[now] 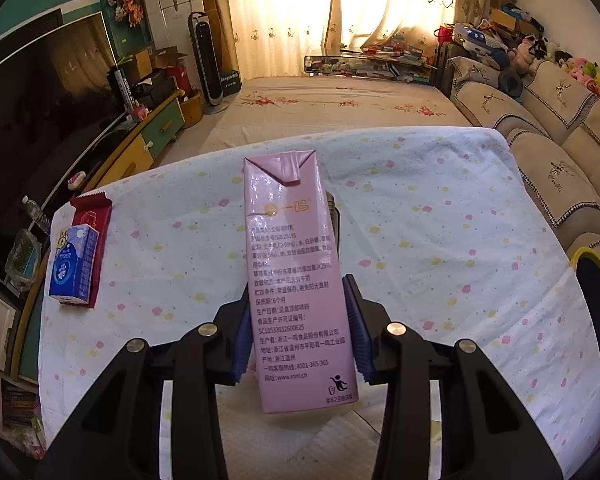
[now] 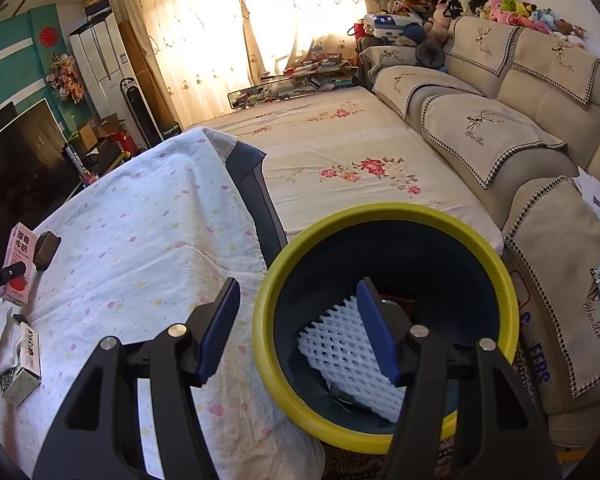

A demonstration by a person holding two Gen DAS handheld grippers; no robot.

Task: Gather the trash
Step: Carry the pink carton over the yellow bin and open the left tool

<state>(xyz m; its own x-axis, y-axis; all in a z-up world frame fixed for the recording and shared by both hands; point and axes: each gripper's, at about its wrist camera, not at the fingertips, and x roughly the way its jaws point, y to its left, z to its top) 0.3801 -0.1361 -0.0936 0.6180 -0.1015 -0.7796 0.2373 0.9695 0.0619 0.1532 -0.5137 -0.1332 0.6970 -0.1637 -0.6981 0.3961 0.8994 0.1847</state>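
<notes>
Pink milk carton [image 1: 296,280] upright on the table [image 1: 440,248], pinched low between left tongs [image 1: 300,332] — could tip or slip out mid-swing. Right tongs [image 2: 300,332] parted, empty, hovering over yellow-rimmed bin [image 2: 384,216].

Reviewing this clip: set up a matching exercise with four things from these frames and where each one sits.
Things:
1. pink milk carton
2. white foam net
3. blue tissue pack
4. right gripper

Places:
A. inside the yellow-rimmed bin
B. over the bin's rim, nothing held
C. between the left gripper fingers
D. table's left edge, on a red packet

Pairs: 1-C, 2-A, 3-D, 4-B
</notes>
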